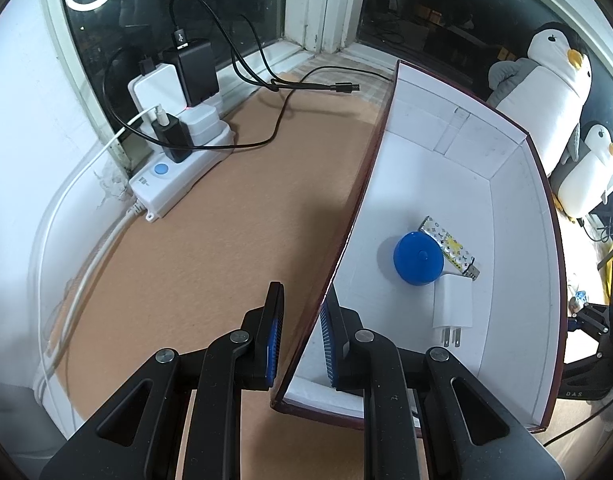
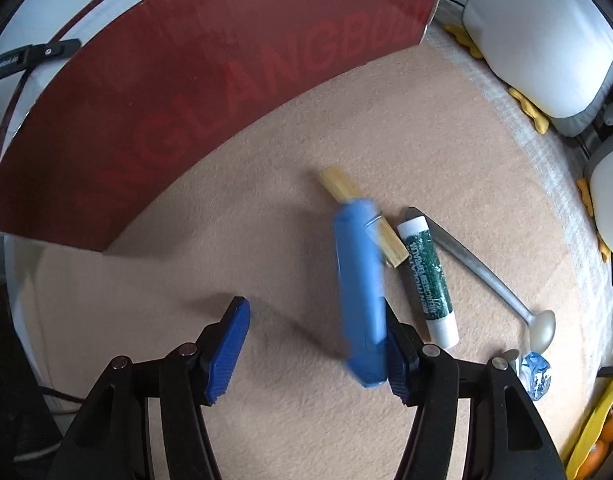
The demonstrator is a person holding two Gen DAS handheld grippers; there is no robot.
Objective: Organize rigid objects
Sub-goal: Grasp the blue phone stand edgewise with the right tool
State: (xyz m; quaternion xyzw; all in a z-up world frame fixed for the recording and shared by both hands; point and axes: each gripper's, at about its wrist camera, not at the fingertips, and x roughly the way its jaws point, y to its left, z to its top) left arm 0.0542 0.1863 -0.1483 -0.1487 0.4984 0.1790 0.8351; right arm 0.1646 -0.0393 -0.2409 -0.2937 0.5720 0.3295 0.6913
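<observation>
My left gripper (image 1: 302, 336) is shut on the near side wall of a box (image 1: 506, 184), dark red outside and white inside. Within the box lie a blue round disc (image 1: 418, 258), a white plug adapter (image 1: 454, 304) and a small patterned stick (image 1: 450, 246). My right gripper (image 2: 314, 346) points down at the tan mat, its jaws wide apart. A blurred blue clip-like object (image 2: 360, 292) rests against its right finger only. Beside it lie a wooden peg (image 2: 340, 186), a green lip-balm tube (image 2: 426, 280) and a grey spoon (image 2: 478, 268). The box's red outer wall (image 2: 186, 92) stands behind.
A white power strip (image 1: 178, 172) with chargers and black cables (image 1: 274, 80) sits at the mat's far left by the window. Penguin plush toys (image 1: 546, 80) stand beyond the box. A small clear-blue wrapper (image 2: 538, 376) lies near the spoon's bowl.
</observation>
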